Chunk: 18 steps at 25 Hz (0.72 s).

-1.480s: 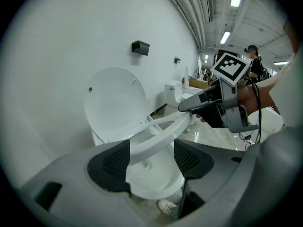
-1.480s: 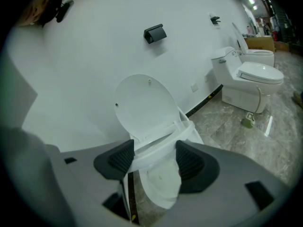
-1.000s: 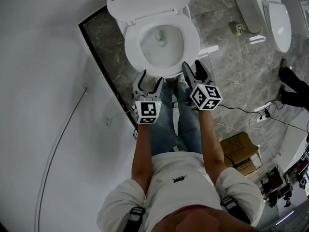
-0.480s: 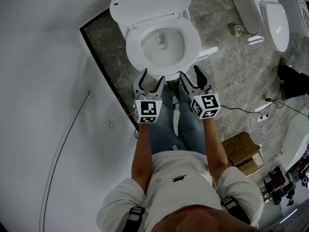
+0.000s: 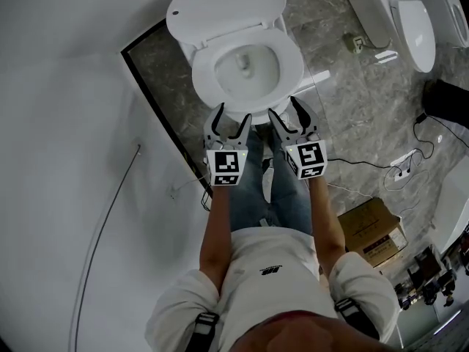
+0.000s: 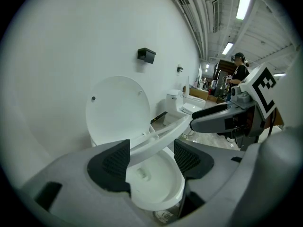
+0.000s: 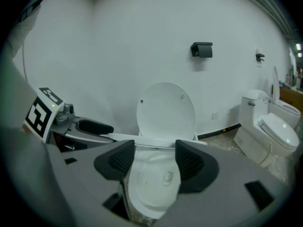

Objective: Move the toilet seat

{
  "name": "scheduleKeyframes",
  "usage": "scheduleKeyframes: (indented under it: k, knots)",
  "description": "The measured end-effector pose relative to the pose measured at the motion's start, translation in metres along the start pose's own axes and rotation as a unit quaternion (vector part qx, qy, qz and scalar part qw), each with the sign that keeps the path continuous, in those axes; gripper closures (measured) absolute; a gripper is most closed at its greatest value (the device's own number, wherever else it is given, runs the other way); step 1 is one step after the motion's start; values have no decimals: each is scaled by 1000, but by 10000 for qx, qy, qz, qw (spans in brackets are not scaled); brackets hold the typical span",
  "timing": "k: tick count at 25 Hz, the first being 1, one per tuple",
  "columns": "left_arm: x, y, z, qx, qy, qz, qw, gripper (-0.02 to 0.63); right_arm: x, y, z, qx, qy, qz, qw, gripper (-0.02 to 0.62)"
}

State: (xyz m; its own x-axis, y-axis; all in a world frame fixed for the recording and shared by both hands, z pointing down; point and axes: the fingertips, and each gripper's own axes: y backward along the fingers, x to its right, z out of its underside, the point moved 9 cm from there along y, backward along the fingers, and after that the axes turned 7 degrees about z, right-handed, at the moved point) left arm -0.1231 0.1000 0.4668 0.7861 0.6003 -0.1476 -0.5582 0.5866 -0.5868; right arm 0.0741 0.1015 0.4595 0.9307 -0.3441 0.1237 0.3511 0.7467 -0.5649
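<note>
Nothing here can be read as a word or a number. The marker cube (image 5: 224, 169) on the left gripper (image 5: 231, 119) and the one (image 5: 306, 160) on the right gripper (image 5: 286, 112) carry black-and-white square patterns, with no letters. The person's white shirt (image 5: 282, 303) has a small dark logo (image 5: 270, 271) on the chest, too small to make out. Any print on the cardboard box (image 5: 374, 229) on the floor is also too small to tell.
</note>
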Motion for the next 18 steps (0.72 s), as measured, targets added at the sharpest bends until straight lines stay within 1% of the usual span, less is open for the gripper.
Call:
scheduleKeyframes:
  k: [7, 18]
  knots:
    - [-8, 1, -12, 102, 42, 3, 9999, 298, -1, -5, -17, 91, 171, -58, 9998, 308]
    - [-16, 1, -26, 151, 138, 5, 9998, 298, 3, -10, -34, 135, 190, -214, 9995, 313]
